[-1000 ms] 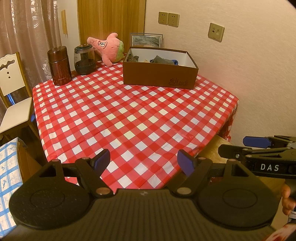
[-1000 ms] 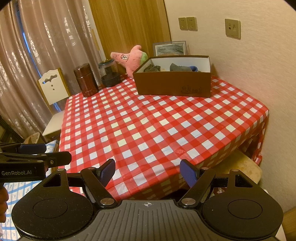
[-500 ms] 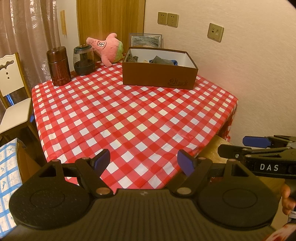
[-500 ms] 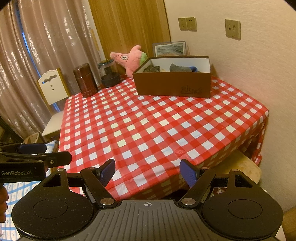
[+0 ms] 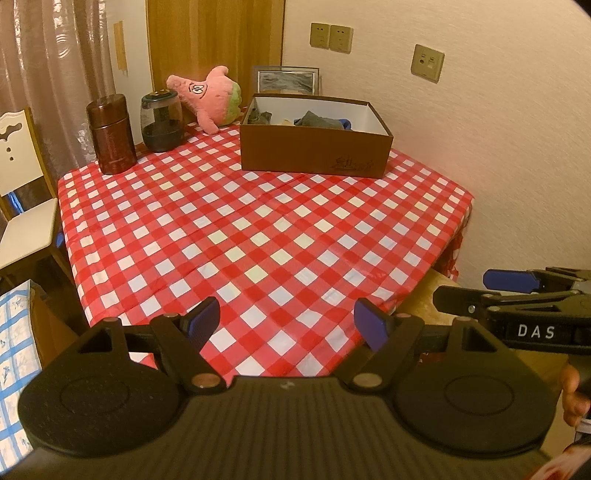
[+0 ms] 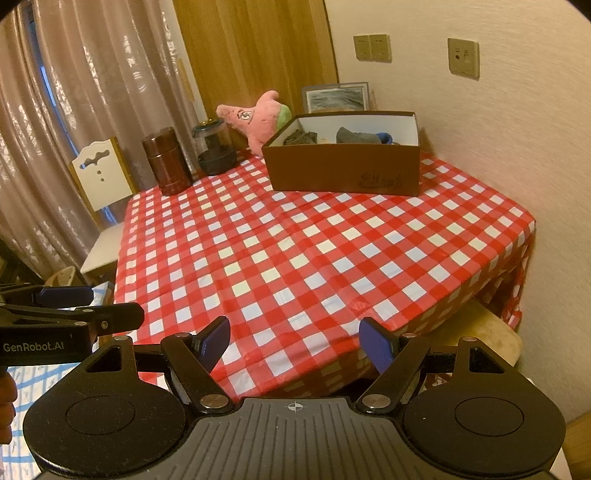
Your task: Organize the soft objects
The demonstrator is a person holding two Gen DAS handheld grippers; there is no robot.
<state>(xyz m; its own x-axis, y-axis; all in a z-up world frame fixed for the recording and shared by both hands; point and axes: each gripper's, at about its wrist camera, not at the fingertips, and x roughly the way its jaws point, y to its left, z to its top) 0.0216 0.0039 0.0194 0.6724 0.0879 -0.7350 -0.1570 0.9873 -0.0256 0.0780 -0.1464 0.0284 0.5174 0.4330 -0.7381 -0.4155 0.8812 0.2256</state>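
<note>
Desk: covered by a red-and-white checked cloth point(image 5: 258, 229), its middle bare; the cloth hangs over the near edge and the 3 o'clock edge.
Room: cream wall with sockets point(image 5: 330, 36) at 1 o'clock, a wooden door point(image 5: 214, 37) at 12 o'clock, a curtain point(image 6: 85, 110) and a white chair point(image 5: 18, 184) at 9 o'clock.
Box: brown cardboard box point(image 5: 314, 155), white inside, open at the top, standing on the desk at 12 to 1 o'clock near the wall.
Soft things in the box: grey cloth pieces point(image 5: 317, 121) and a bit of blue, heaped low against the far side.
Plush toy: pink star-shaped toy point(image 5: 207, 96) with a green patch, lying at 11 o'clock, just beside the box's far left corner.
Jars: a dark brown canister point(image 5: 110, 134) and a glass jar point(image 5: 162, 122) at 10 o'clock.
Picture frame: point(image 5: 286, 80) leaning on the wall behind the box.
Left gripper point(image 5: 286, 323): blue-padded fingers spread apart, nothing between them, over the desk's near edge.
Right gripper point(image 6: 293, 343): fingers spread wide, holding nothing, also at the near edge.
</note>
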